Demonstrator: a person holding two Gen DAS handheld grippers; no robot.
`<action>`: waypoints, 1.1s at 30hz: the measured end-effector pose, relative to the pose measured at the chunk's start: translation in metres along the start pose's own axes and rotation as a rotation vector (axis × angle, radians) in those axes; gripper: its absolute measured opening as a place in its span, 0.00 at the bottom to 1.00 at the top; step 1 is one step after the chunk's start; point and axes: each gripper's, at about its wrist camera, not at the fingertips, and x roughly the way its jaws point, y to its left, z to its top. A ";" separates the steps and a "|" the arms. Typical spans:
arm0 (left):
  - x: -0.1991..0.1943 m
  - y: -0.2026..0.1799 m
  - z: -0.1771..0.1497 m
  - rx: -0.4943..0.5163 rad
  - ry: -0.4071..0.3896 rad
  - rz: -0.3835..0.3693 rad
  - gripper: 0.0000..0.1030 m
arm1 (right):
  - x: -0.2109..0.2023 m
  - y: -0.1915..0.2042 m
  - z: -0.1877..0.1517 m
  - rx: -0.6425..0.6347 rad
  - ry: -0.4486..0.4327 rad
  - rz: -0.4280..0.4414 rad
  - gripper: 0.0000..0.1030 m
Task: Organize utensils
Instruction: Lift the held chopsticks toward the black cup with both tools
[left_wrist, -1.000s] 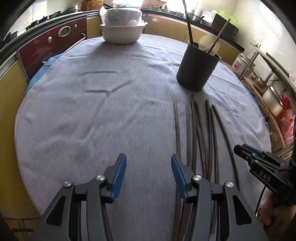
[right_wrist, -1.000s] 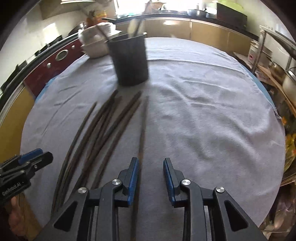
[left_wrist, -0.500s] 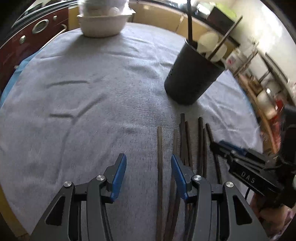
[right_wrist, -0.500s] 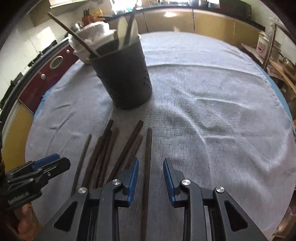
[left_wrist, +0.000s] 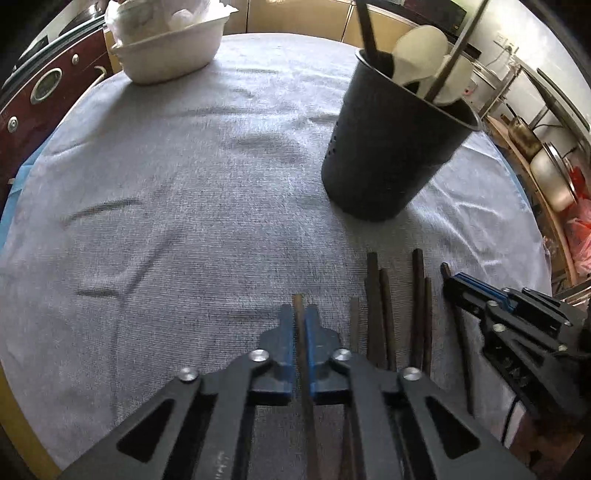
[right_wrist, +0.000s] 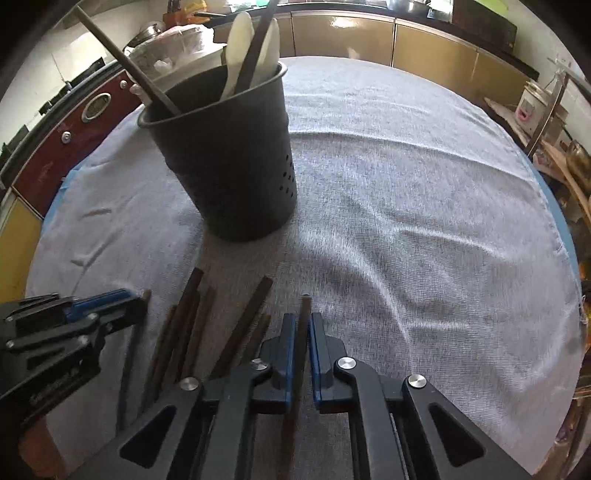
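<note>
Two tongs (left_wrist: 300, 325) (right_wrist: 300, 332) each pinching one chopstick (left_wrist: 297, 306) (right_wrist: 303, 314)

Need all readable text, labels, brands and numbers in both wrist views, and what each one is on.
"GenRobot.AI": white print on the side of the left gripper, seen in the right wrist view; smeared and only partly legible.
White print on the right gripper, seen in the left wrist view: too blurred to read.
Pink label on the rice cooker: too small to read.
Dial on the red appliance: markings unreadable.
</note>
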 end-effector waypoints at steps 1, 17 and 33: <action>-0.001 0.000 -0.003 -0.005 -0.006 -0.007 0.05 | -0.002 -0.006 -0.003 0.032 -0.002 0.025 0.06; -0.125 0.010 -0.024 -0.070 -0.345 -0.060 0.05 | -0.103 -0.042 -0.033 0.178 -0.352 0.274 0.06; -0.181 -0.023 -0.037 0.003 -0.509 0.071 0.05 | -0.172 -0.023 -0.045 0.144 -0.563 0.281 0.06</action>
